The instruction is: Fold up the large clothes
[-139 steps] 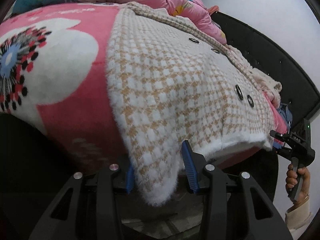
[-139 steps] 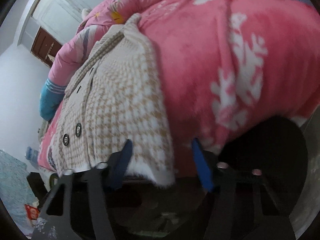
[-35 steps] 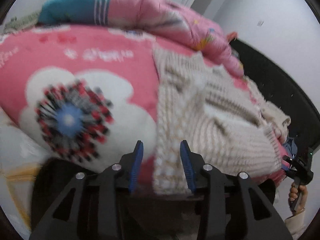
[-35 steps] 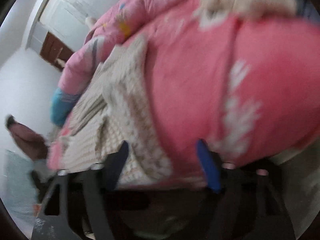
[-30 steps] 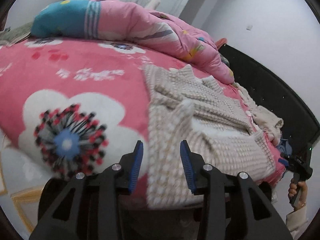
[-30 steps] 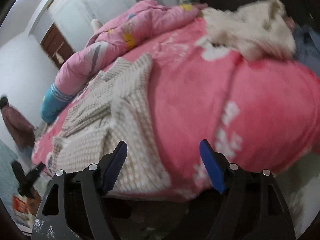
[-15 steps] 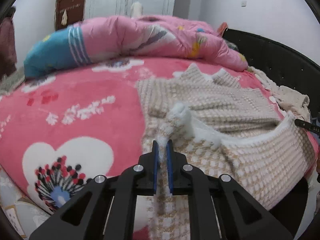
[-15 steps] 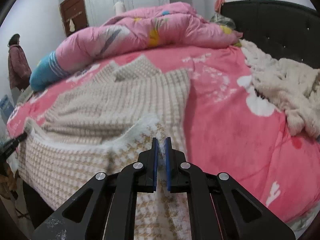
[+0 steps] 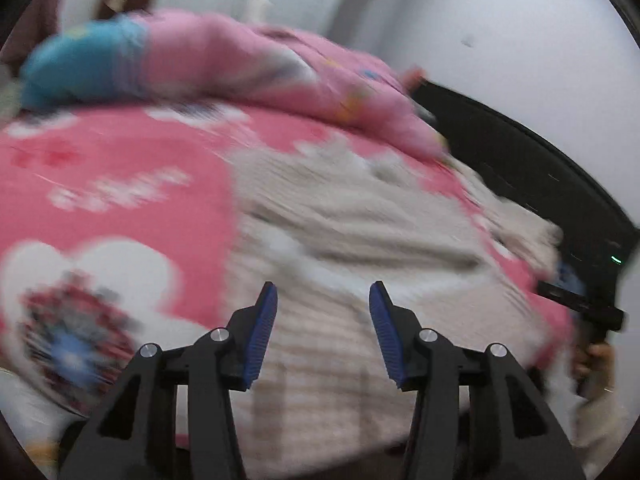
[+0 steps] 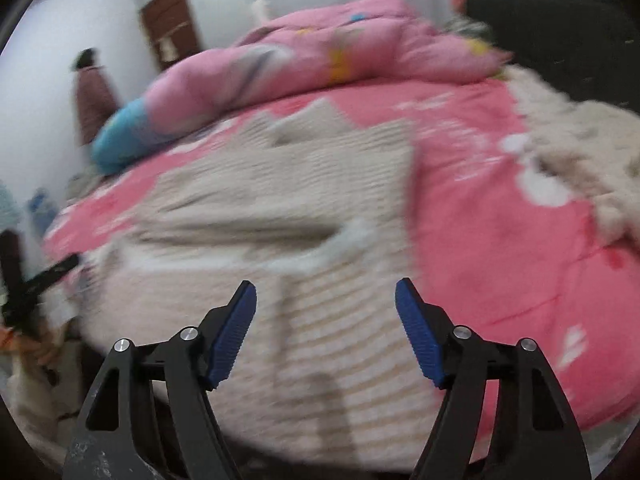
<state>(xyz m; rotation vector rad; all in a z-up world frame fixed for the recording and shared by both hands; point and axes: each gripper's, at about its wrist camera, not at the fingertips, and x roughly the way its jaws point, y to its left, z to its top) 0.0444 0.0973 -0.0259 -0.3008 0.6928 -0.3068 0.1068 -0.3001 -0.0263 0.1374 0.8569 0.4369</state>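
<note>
A beige and white checked coat point(image 9: 340, 232) lies on the pink floral blanket point(image 9: 120, 184), its lower half folded up over the rest; it also shows in the right wrist view point(image 10: 280, 216). My left gripper point(image 9: 323, 312) is open and empty, above the coat's near folded edge. My right gripper point(image 10: 326, 316) is open and empty, above the same edge further right. Both views are blurred by motion. The right gripper's body shows at the right edge of the left wrist view point(image 9: 580, 308).
A rolled pink quilt with a blue end point(image 10: 280, 64) lies along the far side of the bed. A cream fuzzy garment point(image 10: 580, 152) lies at the right by the black headboard point(image 10: 560, 32). A brown door point(image 10: 168, 24) and a person point(image 10: 92, 96) stand beyond.
Both grippers held the coat's hem pinched half a second ago; now both have opened, let it go and pulled back. The hem lies folded up over the coat.
</note>
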